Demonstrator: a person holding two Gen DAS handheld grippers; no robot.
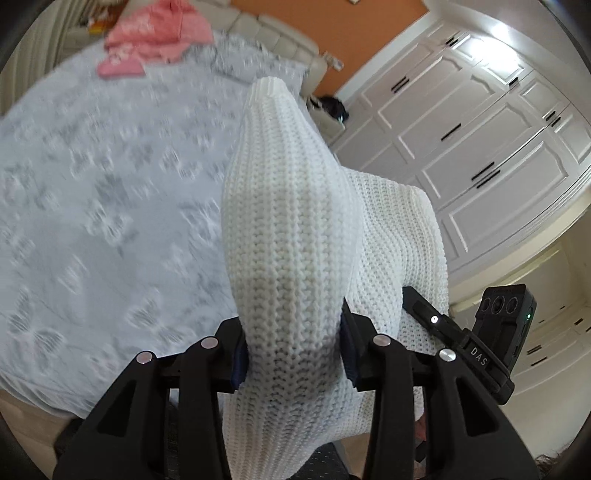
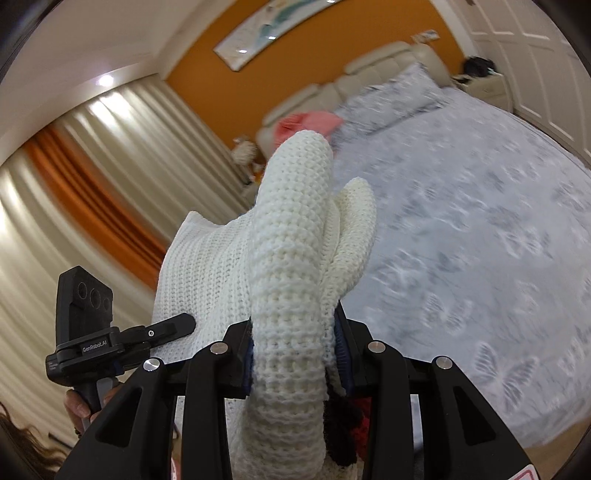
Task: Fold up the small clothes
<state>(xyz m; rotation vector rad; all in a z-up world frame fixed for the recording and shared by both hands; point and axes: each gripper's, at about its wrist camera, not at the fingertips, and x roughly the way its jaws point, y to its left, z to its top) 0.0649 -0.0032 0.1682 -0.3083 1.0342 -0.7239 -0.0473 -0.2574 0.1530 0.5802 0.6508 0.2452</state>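
Holding a white knit sweater aloft above the grey floral bed, well clear of the cover, the person appeared to be at the lift-and-shake-out step, and the next move likely called for lowering it flat onto the bed before any fold. The sweater was chunky, ribbed and cream-white, bunched into thick rolls, with a pink garment lying apart near the headboard. The left gripper and right gripper each had their jaws clamped on a bunch of the knit.
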